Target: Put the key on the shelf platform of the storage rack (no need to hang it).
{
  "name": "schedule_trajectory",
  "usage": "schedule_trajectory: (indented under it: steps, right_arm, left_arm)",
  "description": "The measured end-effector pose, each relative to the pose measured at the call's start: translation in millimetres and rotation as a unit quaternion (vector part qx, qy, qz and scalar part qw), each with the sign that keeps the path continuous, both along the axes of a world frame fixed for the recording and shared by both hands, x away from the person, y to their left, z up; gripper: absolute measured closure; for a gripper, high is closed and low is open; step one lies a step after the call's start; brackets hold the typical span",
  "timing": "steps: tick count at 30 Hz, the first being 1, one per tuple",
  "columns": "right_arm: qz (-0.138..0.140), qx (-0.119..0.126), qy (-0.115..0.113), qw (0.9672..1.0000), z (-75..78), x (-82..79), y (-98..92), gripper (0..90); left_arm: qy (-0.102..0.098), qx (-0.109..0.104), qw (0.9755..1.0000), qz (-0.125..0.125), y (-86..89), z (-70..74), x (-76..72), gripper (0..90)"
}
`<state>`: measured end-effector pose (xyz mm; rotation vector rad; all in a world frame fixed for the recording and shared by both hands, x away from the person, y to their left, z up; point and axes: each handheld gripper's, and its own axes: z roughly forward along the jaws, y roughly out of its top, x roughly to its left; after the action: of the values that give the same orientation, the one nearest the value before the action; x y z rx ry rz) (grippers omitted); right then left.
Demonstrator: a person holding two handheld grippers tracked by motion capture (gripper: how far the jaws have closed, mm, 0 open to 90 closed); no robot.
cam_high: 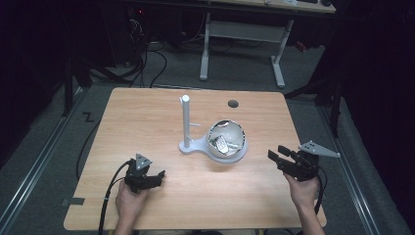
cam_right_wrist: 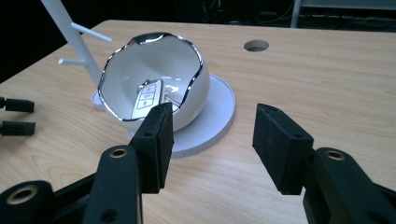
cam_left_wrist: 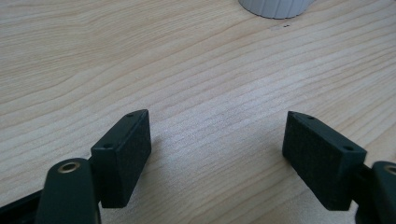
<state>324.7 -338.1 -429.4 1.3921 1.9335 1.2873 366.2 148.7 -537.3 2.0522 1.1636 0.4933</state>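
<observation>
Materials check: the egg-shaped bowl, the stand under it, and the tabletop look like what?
Bowl: likely glazed ceramic, glossy white with a silvery jagged rim; reflections show inside it. It holds a key fob, apparently plastic. Stand: matte white, probably plastic or painted metal, with a thin post and pegs. Table: light wood-grain surface, possibly laminate, given its even, flat sheen.

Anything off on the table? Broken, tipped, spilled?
Nothing spilled or tipped. The white bowl has a jagged silver-edged rim like a cracked eggshell, which looks like its design, not damage. It sits upright on the white stand, a car key inside. Both grippers are open.
</observation>
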Motion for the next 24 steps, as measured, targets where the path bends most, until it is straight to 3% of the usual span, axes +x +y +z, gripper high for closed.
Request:
schedule_trajectory:
  steps: [24]
  right_arm:
    - [0.013,0.006,0.028,0.9995,-34.9,-5.8,16.0,47.4]
  left_arm:
    - [0.001,-0.001,1.0000,0.000,0.2,0.1,0.0,24.1]
